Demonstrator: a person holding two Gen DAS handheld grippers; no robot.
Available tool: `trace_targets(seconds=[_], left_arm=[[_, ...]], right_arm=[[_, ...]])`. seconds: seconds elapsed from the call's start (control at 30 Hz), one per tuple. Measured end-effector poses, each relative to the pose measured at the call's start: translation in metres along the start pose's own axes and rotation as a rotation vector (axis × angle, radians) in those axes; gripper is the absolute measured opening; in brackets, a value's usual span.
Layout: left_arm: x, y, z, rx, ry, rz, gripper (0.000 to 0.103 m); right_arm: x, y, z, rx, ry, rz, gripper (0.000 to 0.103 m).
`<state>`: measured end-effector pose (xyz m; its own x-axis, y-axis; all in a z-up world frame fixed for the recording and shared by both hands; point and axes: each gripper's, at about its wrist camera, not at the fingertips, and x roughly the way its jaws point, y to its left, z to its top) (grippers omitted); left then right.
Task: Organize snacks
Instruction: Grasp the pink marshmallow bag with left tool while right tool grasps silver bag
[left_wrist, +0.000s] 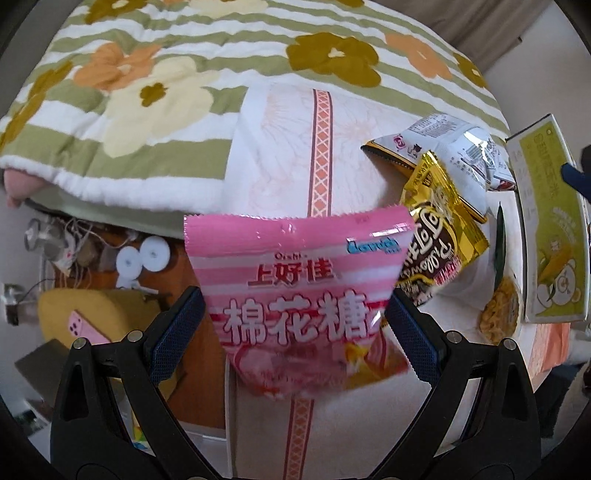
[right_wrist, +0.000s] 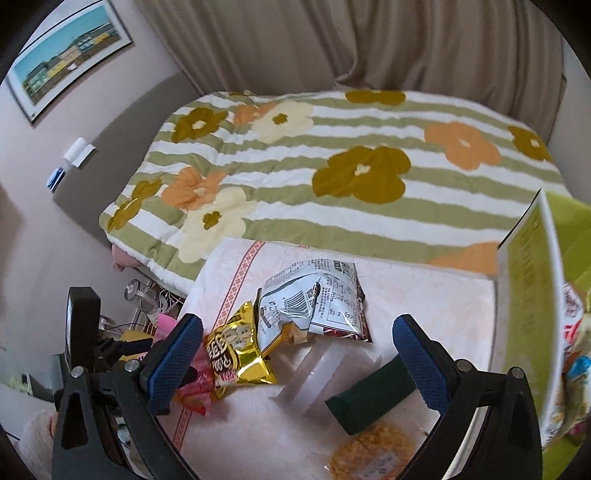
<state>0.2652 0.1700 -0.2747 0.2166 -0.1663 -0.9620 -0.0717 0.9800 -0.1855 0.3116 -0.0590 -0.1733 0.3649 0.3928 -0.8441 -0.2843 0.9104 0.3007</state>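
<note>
A pink marshmallow bag (left_wrist: 295, 288) hangs between the pads of my left gripper (left_wrist: 295, 295), which is shut on its two side edges at the bed's near edge. A gold and brown snack bag (left_wrist: 439, 236) and a silver-white bag (left_wrist: 454, 147) lie on the sheet to its right. In the right wrist view my right gripper (right_wrist: 297, 325) stands open and empty above the sheet. The gold bag (right_wrist: 240, 350), the silver-white bag (right_wrist: 314, 299), a dark green pack (right_wrist: 369, 398) and a pack of yellow noodle snack (right_wrist: 369, 454) lie under it. The pink bag (right_wrist: 195, 391) shows behind its left finger.
A yellow-green carton (left_wrist: 550, 229) stands at the right of the sheet (left_wrist: 280, 155); the same carton (right_wrist: 528, 295) has more snack bags behind it. A flowered quilt (right_wrist: 332, 166) covers the far bed. A pink phone (left_wrist: 88, 328) and cables lie on cluttered furniture beside the bed.
</note>
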Motion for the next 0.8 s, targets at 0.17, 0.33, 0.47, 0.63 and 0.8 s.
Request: trace_targets(seconds=[0.17, 0.33, 0.47, 0.63, 0.8], left_arm=[[0.007, 0.0, 0.004, 0.013, 0.01, 0.0, 0.097], [0.016, 0.001, 0.007, 0.02, 0.022, 0.022, 0.095], [0.016, -0.007, 0.007, 0.064, 0.012, 0.063, 0.093], [0.015, -0.008, 0.009, 0.067, -0.008, 0.074, 0.088], [0.012, -0.009, 0.011, 0.067, -0.024, 0.077, 0.079]], right_arm=[[0.028, -0.012, 0.008, 0.076, 0.058, 0.045, 0.102], [0.056, -0.027, 0.014, 0.123, 0.11, 0.069, 0.102], [0.071, -0.039, 0.015, 0.168, 0.136, 0.089, 0.102], [0.09, -0.047, 0.018, 0.19, 0.178, 0.102, 0.102], [0.103, -0.06, 0.017, 0.252, 0.207, 0.143, 0.102]])
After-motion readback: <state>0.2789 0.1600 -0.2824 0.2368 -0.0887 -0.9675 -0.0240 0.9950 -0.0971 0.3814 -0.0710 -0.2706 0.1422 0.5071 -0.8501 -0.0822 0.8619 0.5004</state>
